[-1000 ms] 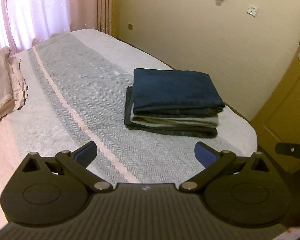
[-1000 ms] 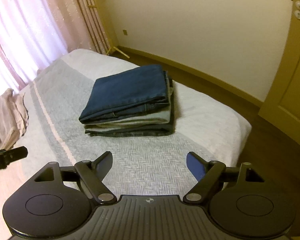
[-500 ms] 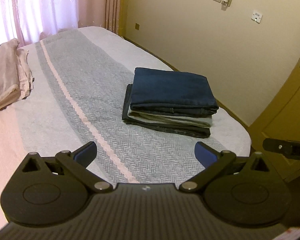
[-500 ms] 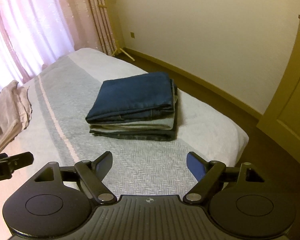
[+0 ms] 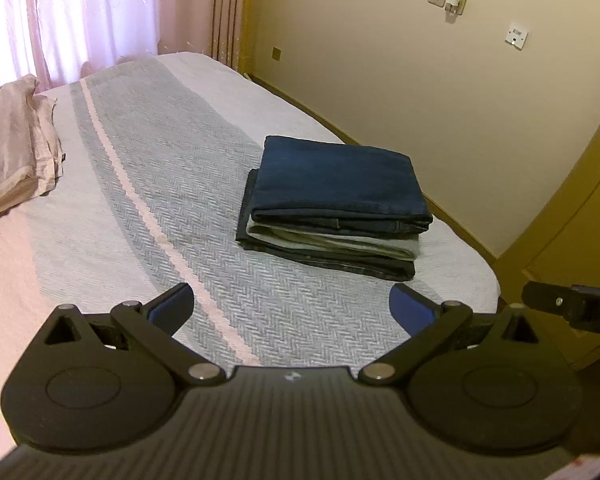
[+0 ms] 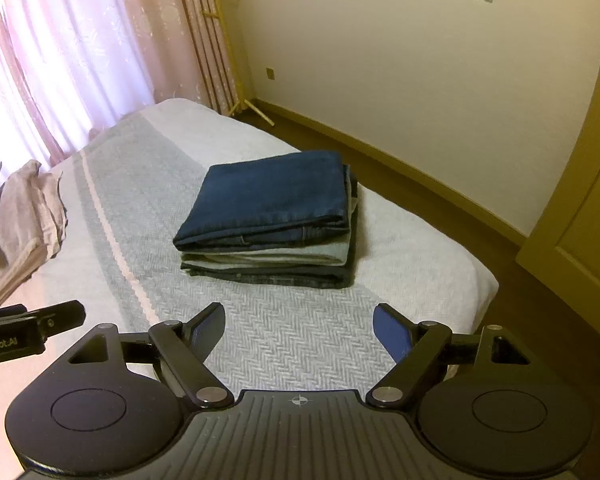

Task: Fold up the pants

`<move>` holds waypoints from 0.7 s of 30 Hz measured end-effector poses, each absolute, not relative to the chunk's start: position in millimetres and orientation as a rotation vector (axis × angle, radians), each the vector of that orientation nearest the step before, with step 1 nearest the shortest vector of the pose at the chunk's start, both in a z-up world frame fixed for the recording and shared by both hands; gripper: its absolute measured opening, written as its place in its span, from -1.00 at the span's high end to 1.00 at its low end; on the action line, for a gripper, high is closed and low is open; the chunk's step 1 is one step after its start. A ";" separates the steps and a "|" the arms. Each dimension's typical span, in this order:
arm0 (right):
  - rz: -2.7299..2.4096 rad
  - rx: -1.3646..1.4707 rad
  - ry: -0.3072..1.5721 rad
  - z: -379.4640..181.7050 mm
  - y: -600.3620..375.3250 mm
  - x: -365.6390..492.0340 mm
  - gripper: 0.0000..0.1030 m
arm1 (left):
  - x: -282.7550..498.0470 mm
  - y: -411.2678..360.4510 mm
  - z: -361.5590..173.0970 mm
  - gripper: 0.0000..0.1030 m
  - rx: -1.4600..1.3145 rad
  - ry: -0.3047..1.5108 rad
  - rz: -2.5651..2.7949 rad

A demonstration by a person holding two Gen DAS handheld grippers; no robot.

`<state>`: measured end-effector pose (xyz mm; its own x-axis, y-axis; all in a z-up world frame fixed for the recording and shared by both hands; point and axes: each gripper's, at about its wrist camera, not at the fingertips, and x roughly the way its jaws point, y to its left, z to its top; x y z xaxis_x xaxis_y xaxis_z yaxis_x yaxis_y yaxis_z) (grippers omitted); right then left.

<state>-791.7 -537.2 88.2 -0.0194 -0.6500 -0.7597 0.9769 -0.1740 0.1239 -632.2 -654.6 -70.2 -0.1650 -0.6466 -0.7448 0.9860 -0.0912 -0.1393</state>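
Dark blue jeans top a pale grey-green pair. Grey herringbone bedspread, pink stripe. Pink curtains, upper left. Blue fingertips.

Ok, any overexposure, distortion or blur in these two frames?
Left wrist view: curtain blown out pink-white, fisheye bends the wall base, folded pants sharp. Right wrist view: same curtain glare, door edge curved, pants sharp; no motion blur.

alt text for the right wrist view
A neat stack of folded pants, dark blue jeans on top, sits on a grey-and-white striped bed. The open, empty right claw is in the foreground; pink curtains hang behind.
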 end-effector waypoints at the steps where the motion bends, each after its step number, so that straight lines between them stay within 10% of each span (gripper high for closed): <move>1: -1.569 0.833 0.527 88.4 -536.9 -791.5 -0.52 | -633.8 -656.1 -69.8 -0.98 0.612 0.751 -1.608; 21: -1.567 0.834 0.536 90.1 -534.4 -780.7 -0.52 | -644.6 -659.2 -68.0 -0.99 0.688 0.656 -1.625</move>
